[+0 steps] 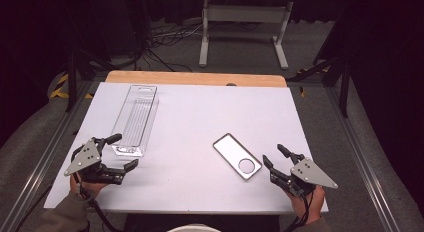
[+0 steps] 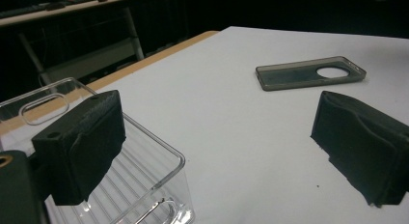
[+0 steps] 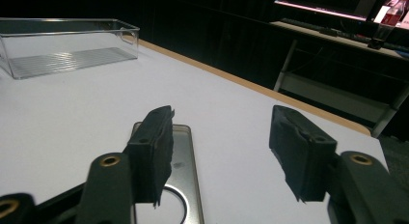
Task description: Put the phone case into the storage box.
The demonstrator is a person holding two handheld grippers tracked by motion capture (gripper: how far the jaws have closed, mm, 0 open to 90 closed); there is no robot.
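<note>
Left tongs [image 1: 120, 152] gape wide, empty, pointing at two o'clock beside the clear tray [image 1: 134, 119]; right tongs [image 1: 276, 156], half-open and empty, point at ten o'clock by the phone case [image 1: 237, 155].

No text, label or number is legible anywhere.

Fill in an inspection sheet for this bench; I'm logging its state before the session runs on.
Surface: white table, wooden strip along its far edge.
Job's things: clear plastic tray far left; grey phone case flat near right.
Clutter: nothing seen.
Grippers: left gripper open beside the tray's near end; right gripper open, close to the case.
Cables: one trails from each gripper; more on the floor.
Surroundings: white desk frame, dark curtains.
</note>
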